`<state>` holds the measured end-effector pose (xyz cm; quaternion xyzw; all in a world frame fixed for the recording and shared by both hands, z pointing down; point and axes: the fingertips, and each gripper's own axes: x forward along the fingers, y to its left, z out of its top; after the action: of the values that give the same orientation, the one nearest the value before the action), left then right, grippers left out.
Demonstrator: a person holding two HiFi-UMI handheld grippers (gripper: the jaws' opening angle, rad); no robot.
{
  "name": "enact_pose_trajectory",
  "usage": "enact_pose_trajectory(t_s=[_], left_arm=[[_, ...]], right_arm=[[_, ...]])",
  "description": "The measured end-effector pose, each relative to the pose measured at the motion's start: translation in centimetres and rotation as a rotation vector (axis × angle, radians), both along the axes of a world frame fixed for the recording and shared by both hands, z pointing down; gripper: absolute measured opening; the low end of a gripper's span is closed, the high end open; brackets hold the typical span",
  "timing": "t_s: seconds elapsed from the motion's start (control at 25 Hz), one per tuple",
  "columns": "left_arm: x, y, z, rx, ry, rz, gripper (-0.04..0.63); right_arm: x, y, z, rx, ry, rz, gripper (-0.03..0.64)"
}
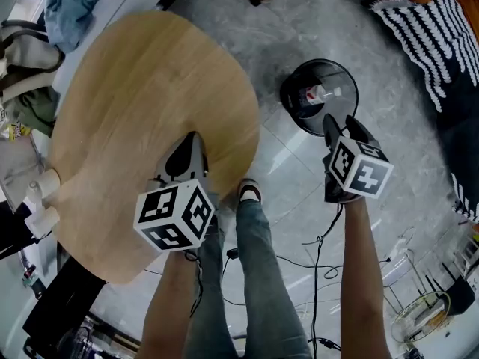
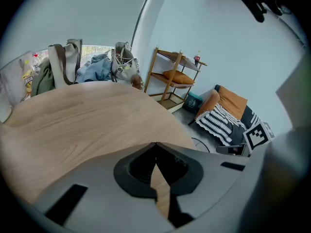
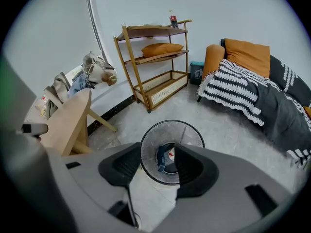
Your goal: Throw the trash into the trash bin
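The main risk from here is a knock to the trash bin (image 1: 289, 88). It is looking like a light mesh can standing free on the floor, and the right claw (image 1: 330, 126) is hanging just above its near rim. A careless pull back or a low swing could be catching that rim and tipping the bin, spilling what is inside. A second risk is lying underfoot: loose cables (image 1: 320, 254) are trailing across the floor beside the person's shoe (image 1: 251, 192), and a step toward the desk (image 1: 150, 88) could be snagging them. In its own view the right claw (image 3: 158, 168) is standing with its jaws spread apart and nothing between them. The trash (image 3: 164, 159), a blue piece with a white and red piece beside it, is lying at the bottom of the trash bin (image 3: 172, 123), straight below and just ahead of the jaws, well clear of them. From the head view the trash (image 1: 318, 94) is showing inside the rim too, so that piece is judged delivered. The left claw (image 1: 188, 152) is hovering over the desk (image 2: 87, 115); seen in its own view, the left claw (image 2: 156, 152) is showing jaw tips meeting, gripping nothing.
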<state>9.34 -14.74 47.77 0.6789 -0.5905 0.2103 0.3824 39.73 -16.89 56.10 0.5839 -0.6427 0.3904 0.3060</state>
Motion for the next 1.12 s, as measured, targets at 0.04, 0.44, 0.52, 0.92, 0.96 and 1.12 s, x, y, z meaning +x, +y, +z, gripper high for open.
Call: enact_pose_trajectory(t_s=[0.04, 0.44, 0.52, 0.92, 0.96, 1.12], left_arm=[[-0.1, 0.1, -0.1, 0.002, 0.001, 0.0, 0.018], [-1.6, 1.8, -4.1, 0.017, -0.01, 0.009, 0.018], [-1.9, 2.2, -6.3, 0.026, -0.011, 0.025, 0.018], [-3.4, 3.2, -21.3, 0.144, 0.095, 0.067, 0.018], [-3.4, 3.3, -23.2, 0.168, 0.104, 0.08, 0.018], [-4.3, 5.0, -31.1, 0.257, 0.121, 0.129, 0.018]], right_arm=[[-0.1, 0.1, -0.1, 0.001, 0.0, 0.0, 0.221], [-1.8, 1.7, -4.7, 0.045, -0.041, 0.052, 0.219], [-2.3, 2.4, -7.0, 0.064, -0.068, 0.074, 0.215], [-7.1, 5.6, -25.9, 0.281, -0.118, 0.126, 0.134], [-7.5, 6.0, -28.0, 0.31, -0.123, 0.141, 0.113], [-8.7, 9.2, -36.5, 0.399, -0.12, 0.2, 0.061]])
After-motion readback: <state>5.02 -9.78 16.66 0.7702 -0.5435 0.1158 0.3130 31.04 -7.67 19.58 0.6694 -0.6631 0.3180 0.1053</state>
